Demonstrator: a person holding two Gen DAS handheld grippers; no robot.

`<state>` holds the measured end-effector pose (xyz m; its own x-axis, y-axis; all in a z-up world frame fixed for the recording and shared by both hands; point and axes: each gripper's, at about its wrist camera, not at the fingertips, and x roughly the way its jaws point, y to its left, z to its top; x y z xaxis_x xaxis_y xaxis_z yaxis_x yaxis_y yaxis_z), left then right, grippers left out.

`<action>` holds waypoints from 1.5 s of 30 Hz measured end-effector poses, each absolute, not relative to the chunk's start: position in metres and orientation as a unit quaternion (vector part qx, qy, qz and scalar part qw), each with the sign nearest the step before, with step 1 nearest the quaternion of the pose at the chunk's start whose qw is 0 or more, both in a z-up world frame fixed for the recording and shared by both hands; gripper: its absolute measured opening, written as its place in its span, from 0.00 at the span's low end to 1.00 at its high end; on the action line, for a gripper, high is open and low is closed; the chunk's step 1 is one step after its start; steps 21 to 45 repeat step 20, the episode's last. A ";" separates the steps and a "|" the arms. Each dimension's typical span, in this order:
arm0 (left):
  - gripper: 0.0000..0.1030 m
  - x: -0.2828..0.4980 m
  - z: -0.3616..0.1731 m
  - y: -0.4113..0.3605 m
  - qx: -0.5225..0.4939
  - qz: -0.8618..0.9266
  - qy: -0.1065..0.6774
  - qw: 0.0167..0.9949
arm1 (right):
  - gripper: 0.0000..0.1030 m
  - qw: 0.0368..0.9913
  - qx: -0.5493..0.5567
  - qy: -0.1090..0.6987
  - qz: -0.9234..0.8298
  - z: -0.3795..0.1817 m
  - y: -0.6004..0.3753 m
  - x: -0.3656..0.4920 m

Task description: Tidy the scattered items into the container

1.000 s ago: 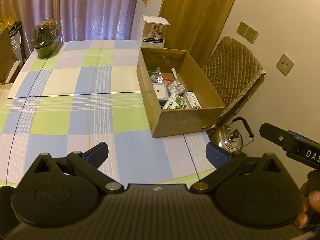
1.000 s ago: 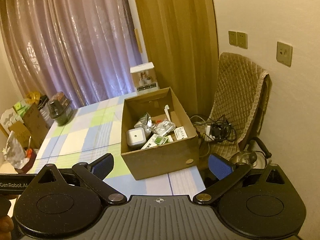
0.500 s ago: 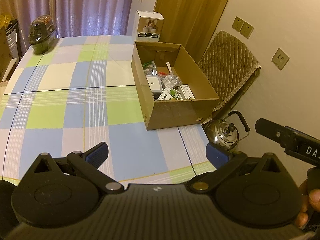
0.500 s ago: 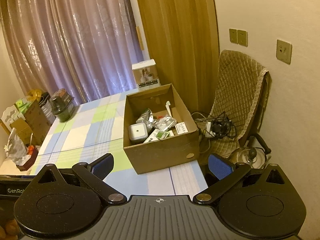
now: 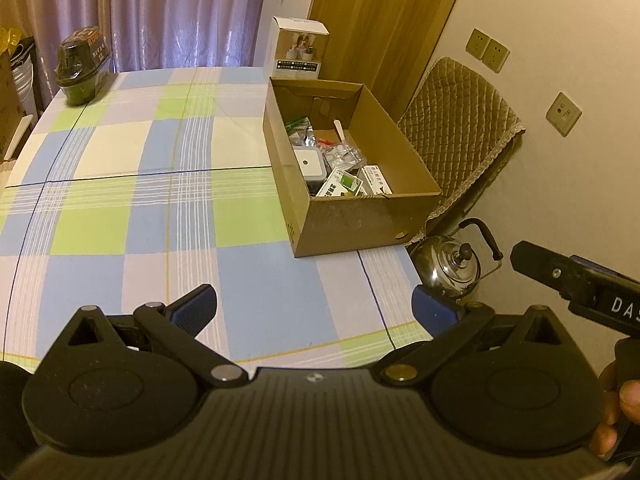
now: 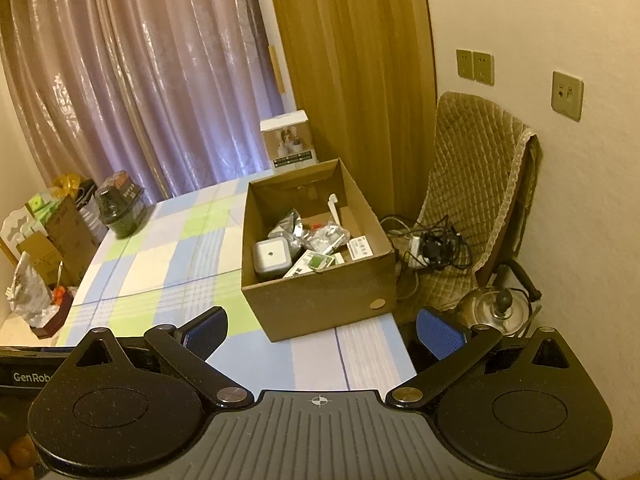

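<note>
a checked surface (image 5: 120,216) is seen under purple curtains (image 6: 140,80); a cardboard box (image 5: 360,216) sits right of centre; both grippers' fingers (image 5: 192,308) are released, empty.

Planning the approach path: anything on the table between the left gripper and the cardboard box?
Nothing. In the left wrist view, only bare checked tablecloth lies between the open left gripper and the cardboard box.

light: dim, warm yellowish indoor glow
glare: sheen on curtains (image 6: 132,80)
edges: heavy fisheye bending, dark corners
focus: pretty sharp
</note>
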<state>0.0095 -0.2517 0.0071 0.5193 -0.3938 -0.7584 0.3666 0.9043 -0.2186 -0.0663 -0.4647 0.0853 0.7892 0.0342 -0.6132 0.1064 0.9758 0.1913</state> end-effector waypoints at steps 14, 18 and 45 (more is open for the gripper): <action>0.99 0.012 0.002 -0.254 -0.013 -0.218 0.444 0.869 | 1.00 0.937 0.112 0.330 -0.020 0.079 -0.468 -0.065; 0.99 0.012 -0.001 -0.254 -0.012 -0.222 0.442 0.869 | 1.00 0.936 0.111 0.334 -0.021 0.076 -0.467 -0.064; 0.99 0.012 -0.001 -0.254 -0.011 -0.224 0.440 0.869 | 1.00 0.935 0.109 0.336 -0.021 0.075 -0.466 -0.062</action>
